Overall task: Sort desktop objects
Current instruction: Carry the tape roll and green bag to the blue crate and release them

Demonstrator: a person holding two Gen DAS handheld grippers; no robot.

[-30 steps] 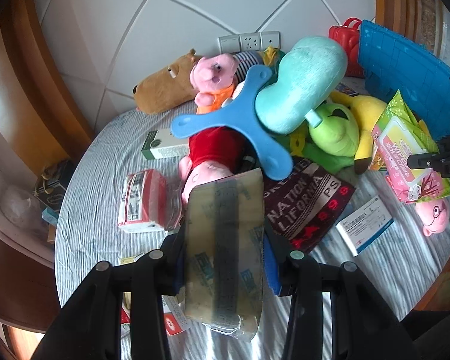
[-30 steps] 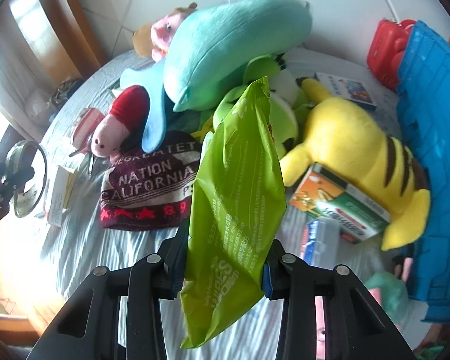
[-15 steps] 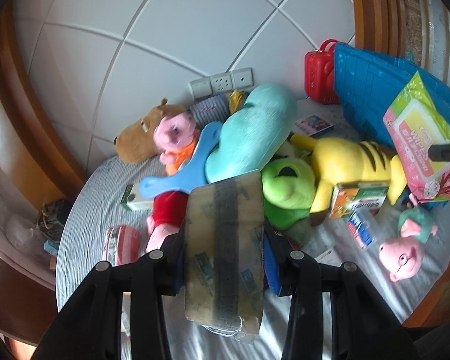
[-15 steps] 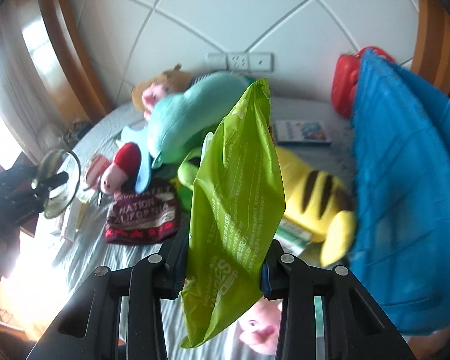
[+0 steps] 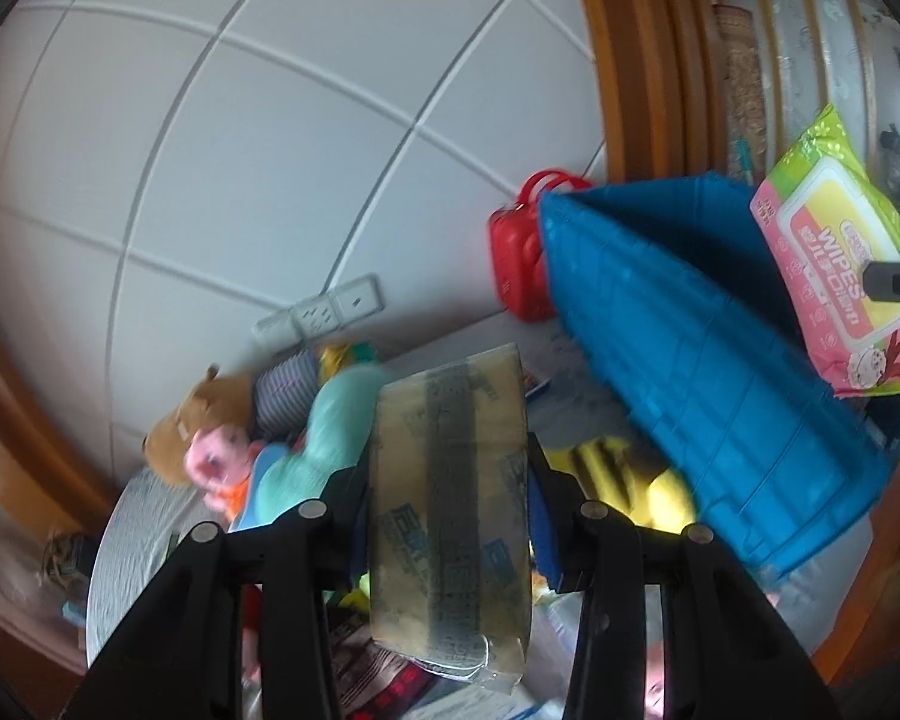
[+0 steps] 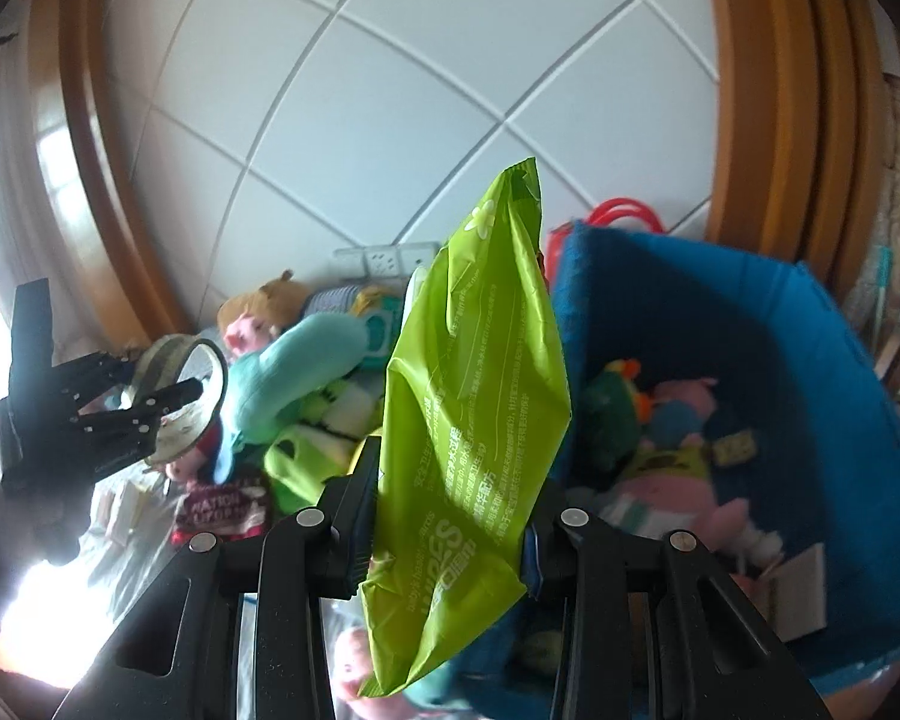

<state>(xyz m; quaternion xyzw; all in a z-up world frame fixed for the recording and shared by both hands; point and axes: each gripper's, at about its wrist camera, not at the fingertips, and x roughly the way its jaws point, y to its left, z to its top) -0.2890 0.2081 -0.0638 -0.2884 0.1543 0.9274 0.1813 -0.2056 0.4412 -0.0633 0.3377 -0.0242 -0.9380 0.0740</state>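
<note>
The wipes pack (image 6: pixel 474 432) is clamped between the fingers of the right gripper (image 6: pixel 450 516), raised beside the open blue bin (image 6: pixel 720 324) — it is best carried fully over the rim before the fingers let go. The left gripper (image 5: pixel 450 516) grips a roll of tape (image 5: pixel 450 498) above the toy-covered table (image 5: pixel 132 516) — it should wait aside, I think, so the two do not collide.

The wipes pack (image 6: pixel 468 420) is lime green on its back with pale print, and pink and yellow on its front (image 5: pixel 834 276) (with "WIPES" in white). The tape roll (image 5: pixel 450 510) is dull tan with blue lettering and a dark band down its middle, and the bin (image 5: pixel 708 360) is bright blue beside a red case (image 5: pixel 519 252). Among the plush toys are a teal one (image 6: pixel 294 372), a pink pig (image 5: pixel 213 459), a brown one (image 5: pixel 180 426) and a yellow one with black stripes (image 5: pixel 618 468), all before a white tiled wall (image 5: pixel 270 150) with grey grout lines.
</note>
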